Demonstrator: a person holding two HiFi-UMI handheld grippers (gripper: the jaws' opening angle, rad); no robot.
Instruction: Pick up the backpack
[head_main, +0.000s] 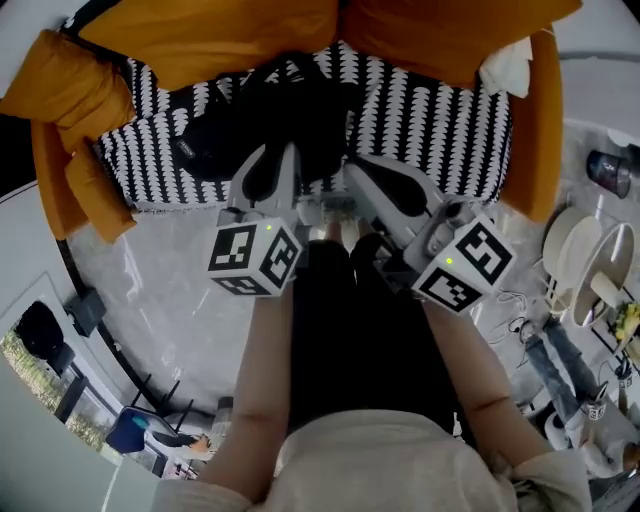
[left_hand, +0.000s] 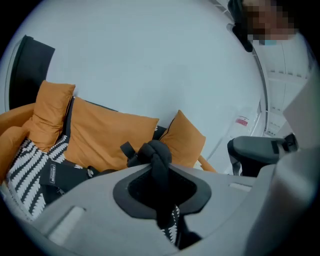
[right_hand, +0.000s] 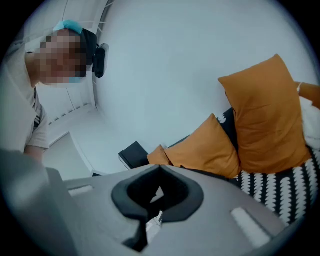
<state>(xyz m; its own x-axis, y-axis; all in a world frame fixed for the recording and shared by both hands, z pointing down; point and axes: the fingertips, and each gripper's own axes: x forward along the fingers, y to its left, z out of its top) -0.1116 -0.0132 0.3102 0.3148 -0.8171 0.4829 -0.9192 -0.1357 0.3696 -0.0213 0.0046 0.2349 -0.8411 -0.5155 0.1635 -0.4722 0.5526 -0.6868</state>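
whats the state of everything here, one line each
left tongs: shut on the backpack's strap
right tongs: shut, empty
backpack: lying on the sofa, not yet lifted
orange cushions: propped against the sofa back

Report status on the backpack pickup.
Left gripper shut on backpack strap. Right gripper shut, empty. Backpack on sofa. Nothing blocking.

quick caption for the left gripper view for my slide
Left hand-held gripper shut on the black backpack strap before orange cushions.
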